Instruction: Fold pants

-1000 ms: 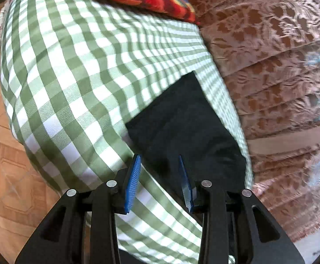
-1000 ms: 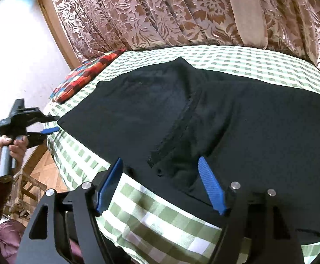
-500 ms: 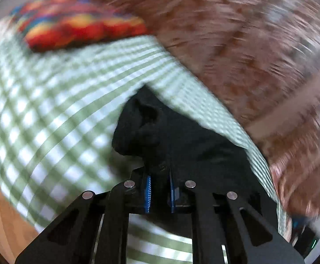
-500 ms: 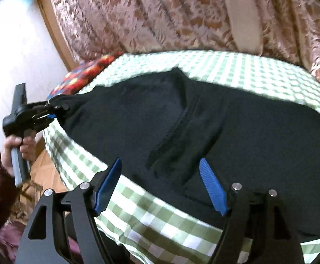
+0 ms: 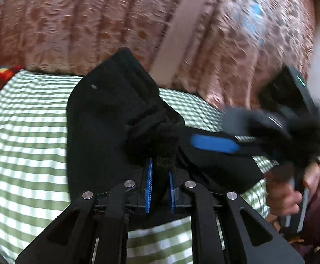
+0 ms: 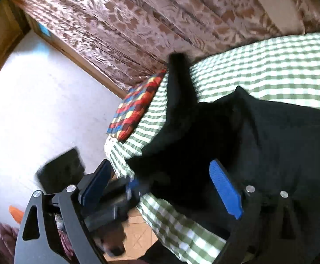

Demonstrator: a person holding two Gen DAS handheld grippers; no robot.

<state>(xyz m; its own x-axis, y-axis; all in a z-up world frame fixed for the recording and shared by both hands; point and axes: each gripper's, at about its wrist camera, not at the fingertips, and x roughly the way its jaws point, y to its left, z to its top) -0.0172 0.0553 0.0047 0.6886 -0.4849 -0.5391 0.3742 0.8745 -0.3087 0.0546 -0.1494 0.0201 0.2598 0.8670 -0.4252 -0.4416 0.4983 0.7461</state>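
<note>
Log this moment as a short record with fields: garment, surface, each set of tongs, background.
garment: black pants, one end lifted off the bed and bunched
surface: green-and-white checked bedcover
left tongs: shut on the pants' fabric
right tongs: open, jaws just widened, nothing gripped; pants lie beneath them
pillow: multicoloured patchwork pillow at the far end of the bed
background: brown floral curtain
</note>
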